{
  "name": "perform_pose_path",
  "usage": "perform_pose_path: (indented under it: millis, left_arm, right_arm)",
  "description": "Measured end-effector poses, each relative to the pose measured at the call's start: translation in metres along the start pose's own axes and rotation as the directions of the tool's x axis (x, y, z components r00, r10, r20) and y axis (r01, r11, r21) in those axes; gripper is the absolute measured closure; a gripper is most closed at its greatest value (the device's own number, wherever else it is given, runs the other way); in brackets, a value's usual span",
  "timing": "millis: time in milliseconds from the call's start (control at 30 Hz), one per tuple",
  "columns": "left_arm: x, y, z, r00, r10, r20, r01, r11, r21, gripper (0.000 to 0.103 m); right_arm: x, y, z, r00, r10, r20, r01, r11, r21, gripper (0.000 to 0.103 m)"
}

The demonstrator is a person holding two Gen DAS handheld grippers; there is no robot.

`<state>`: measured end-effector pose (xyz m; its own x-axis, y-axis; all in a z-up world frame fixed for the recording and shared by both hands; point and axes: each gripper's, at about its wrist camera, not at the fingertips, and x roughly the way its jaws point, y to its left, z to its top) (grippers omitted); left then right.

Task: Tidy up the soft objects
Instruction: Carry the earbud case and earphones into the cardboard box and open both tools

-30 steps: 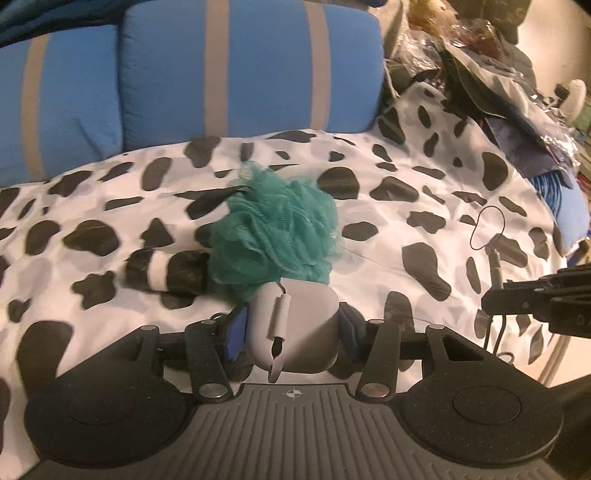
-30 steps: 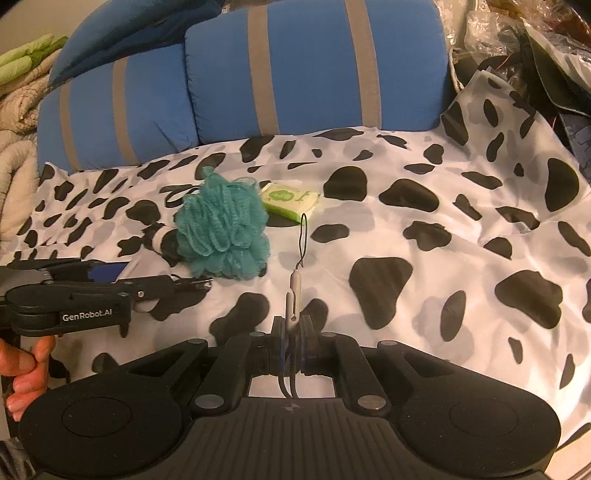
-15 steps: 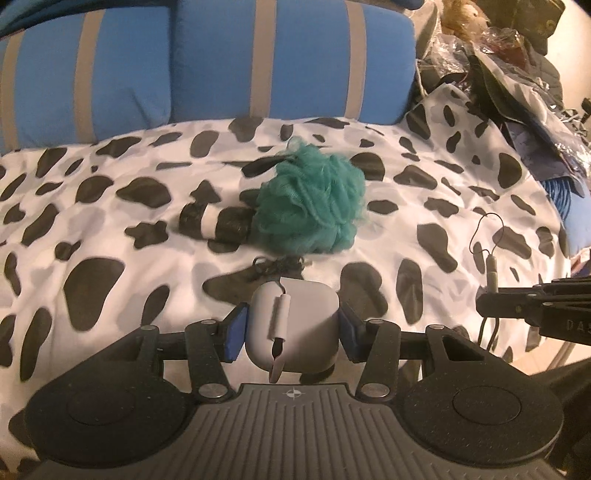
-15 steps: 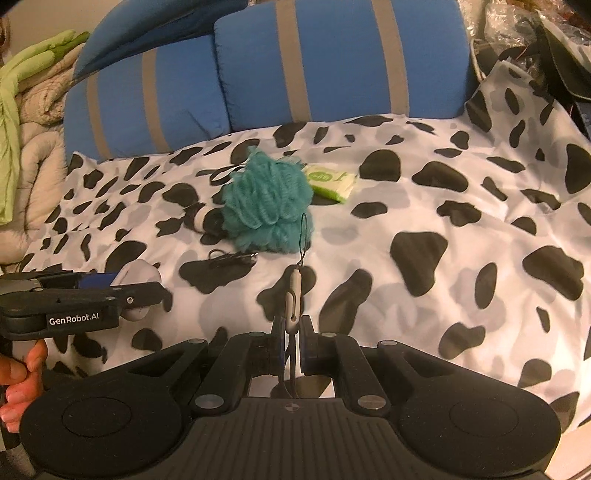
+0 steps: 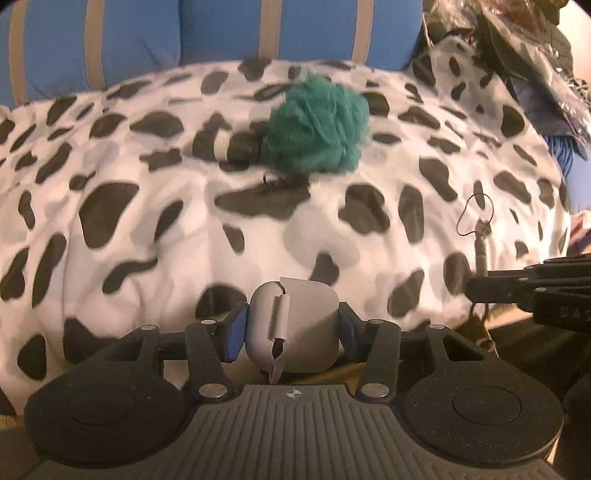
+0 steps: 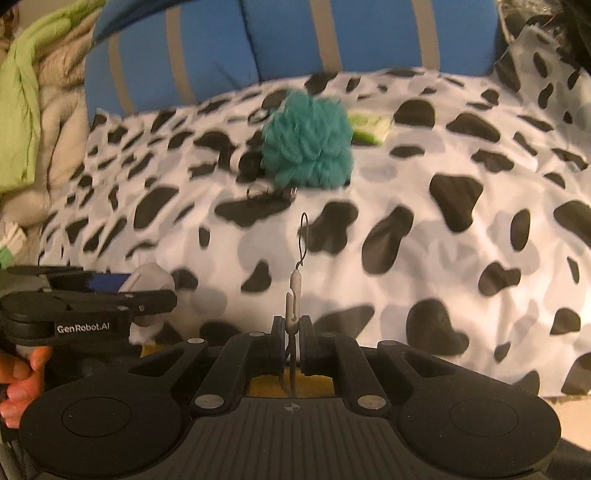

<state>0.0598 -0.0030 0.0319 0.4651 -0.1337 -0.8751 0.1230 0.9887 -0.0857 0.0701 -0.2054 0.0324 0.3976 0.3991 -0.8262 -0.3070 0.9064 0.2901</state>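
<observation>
Left wrist view: left gripper (image 5: 291,328) clamped on a grey earbud case (image 5: 293,325), blue pads pressing both its sides, a small strap tab hanging down its front. Case held off the near edge of the cow-print blanket (image 5: 147,221). Farther up the blanket, a teal mesh bath pouf (image 5: 319,125); touching its left side a dark roll with a white band (image 5: 232,146); just in front of the pouf a small dark wire clip (image 5: 280,181), blurred. Blue cushions with grey stripes (image 5: 221,33) behind. Dark clutter of bags (image 5: 524,55) at upper right. Right gripper (image 5: 476,288) enters from the right edge, side-on, a thin strap with a wire loop (image 5: 476,218) standing up from its tip. Right wrist view: right gripper (image 6: 291,332) with jaws together, pinching the grey lanyard strap (image 6: 293,295), whose black loop rises over the blanket (image 6: 461,258). Pouf (image 6: 308,146) mid-blanket; a green and white packet (image 6: 369,127) just beside its right. Left gripper (image 6: 147,295) at lower left, the grey case (image 6: 151,277) between its fingers; a hand (image 6: 22,380) grips its handle. Green and beige bedding (image 6: 26,110) piled far left.
</observation>
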Motion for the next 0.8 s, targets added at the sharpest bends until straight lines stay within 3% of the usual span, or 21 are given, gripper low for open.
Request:
perform_pose_path:
  millis: [267, 600, 800]
  left_arm:
    - [0.006, 0.001, -0.02, 0.987, -0.094, -0.13, 0.091, 0.995, -0.028, 0.054]
    - [0.016, -0.004, -0.039, 0.958, -0.115, -0.261, 0.114, 0.993, -0.019, 0.054]
    - [0.024, -0.007, -0.042, 0.947, -0.1, -0.307, 0.103, 0.995, -0.006, 0.053]
  right_arm:
    - [0.016, 0.016, -0.021, 0.989, 0.005, -0.147, -0.013, 0.999, -0.051, 0.093]
    - [0.032, 0.017, -0.041, 0.956, -0.054, -0.288, 0.036, 0.997, -0.07, 0.093]
    - [0.034, 0.014, -0.043, 0.952, -0.058, -0.301, 0.04, 0.997, -0.066, 0.092]
